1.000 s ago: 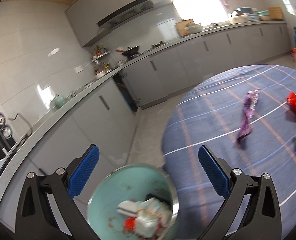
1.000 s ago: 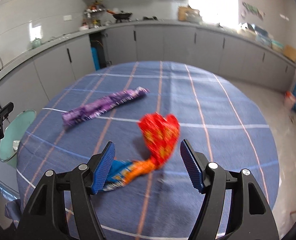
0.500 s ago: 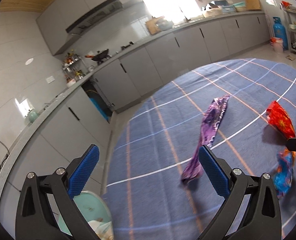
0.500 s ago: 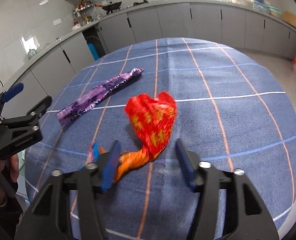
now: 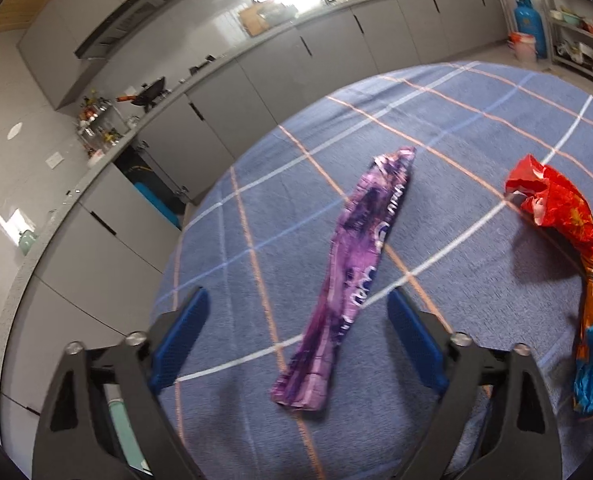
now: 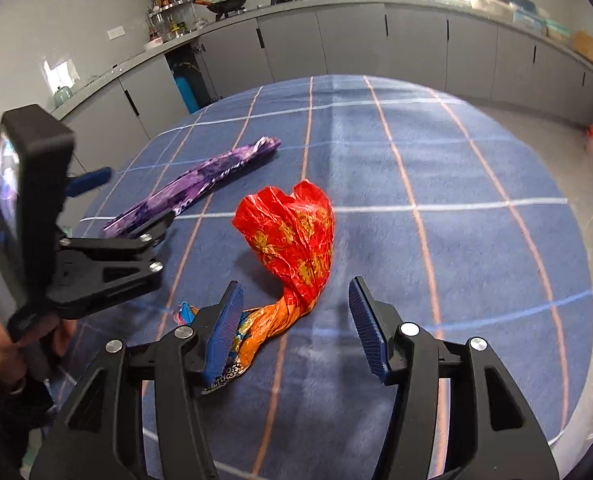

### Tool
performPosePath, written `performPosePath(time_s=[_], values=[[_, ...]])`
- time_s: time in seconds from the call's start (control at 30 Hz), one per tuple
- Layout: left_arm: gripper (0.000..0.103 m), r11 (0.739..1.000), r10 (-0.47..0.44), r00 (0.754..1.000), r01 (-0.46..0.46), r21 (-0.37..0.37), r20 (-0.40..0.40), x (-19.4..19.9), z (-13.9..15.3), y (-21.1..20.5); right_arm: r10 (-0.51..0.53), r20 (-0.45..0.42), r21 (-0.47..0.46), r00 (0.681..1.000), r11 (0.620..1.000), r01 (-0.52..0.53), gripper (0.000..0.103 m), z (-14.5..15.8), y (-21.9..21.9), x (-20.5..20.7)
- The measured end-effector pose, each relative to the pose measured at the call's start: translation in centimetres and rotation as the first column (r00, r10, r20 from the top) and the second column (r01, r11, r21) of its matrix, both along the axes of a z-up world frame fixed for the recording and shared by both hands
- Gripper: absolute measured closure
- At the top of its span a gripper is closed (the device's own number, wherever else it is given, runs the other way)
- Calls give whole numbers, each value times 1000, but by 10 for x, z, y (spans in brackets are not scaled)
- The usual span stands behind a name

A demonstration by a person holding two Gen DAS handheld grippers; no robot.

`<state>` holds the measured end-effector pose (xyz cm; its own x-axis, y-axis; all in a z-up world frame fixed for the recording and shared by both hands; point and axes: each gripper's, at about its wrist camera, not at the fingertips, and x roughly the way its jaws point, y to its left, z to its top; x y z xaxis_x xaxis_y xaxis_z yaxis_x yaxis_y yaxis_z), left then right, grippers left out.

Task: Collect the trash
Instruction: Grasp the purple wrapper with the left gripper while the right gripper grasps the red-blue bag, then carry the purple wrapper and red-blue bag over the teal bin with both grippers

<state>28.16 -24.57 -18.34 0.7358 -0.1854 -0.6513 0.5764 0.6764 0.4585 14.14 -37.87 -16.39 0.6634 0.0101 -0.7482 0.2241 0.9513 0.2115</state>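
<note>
Compared with a second ago, the bin of scraps is gone from between the left gripper [image 5: 296,340] fingers, and the purple wrapper [image 5: 354,280] is now framed there instead, lying flat on the bench [image 5: 476,128] under its blue checked cloth. The left gripper's jaws have just been closing a little but are still spread wide, with the wrapper's near end between them and not touched by the pads. Only a sliver of the pale green bin [image 5: 126,428] is seen at the lower left, beside the bench edge. The right gripper [image 6: 294,326] is held where it was, over the twisted orange tail of the red bag [image 6: 292,236]; its jaws have just been opening and are parted, with the left pad close beside the tail, contact not being clear. The bag's red body is puffed up just ahead of the fingers. Nothing is laid across either piece of trash. Grey cabinets [image 6: 356,44] are curved round behind the bench. Both grippers are pointed down and forward; the left one is gripped by a hand [image 6: 0,352] at the left edge of the right wrist view
</note>
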Motion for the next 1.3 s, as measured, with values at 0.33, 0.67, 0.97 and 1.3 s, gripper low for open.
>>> performPosePath(time_s=[0.33,0.67,0.97,1.3], values=[[96,999,-38,998,39,6,-39,-9,-1,1,46,-5,3,999,999,-46,66,-6,19,1],[97,998,47,999,-47,-50,6,-32,35,52,76,-9,-235,997,969,-76,80,13,34,-3],[97,987,142,990,-141,-75,4,-47,31,84,52,-11,-74,999,996,-52,44,11,27,-14],[97,971,197,979,-187,-151,52,-61,46,121,55,-21,-83,998,995,-57,87,4,35,-20]])
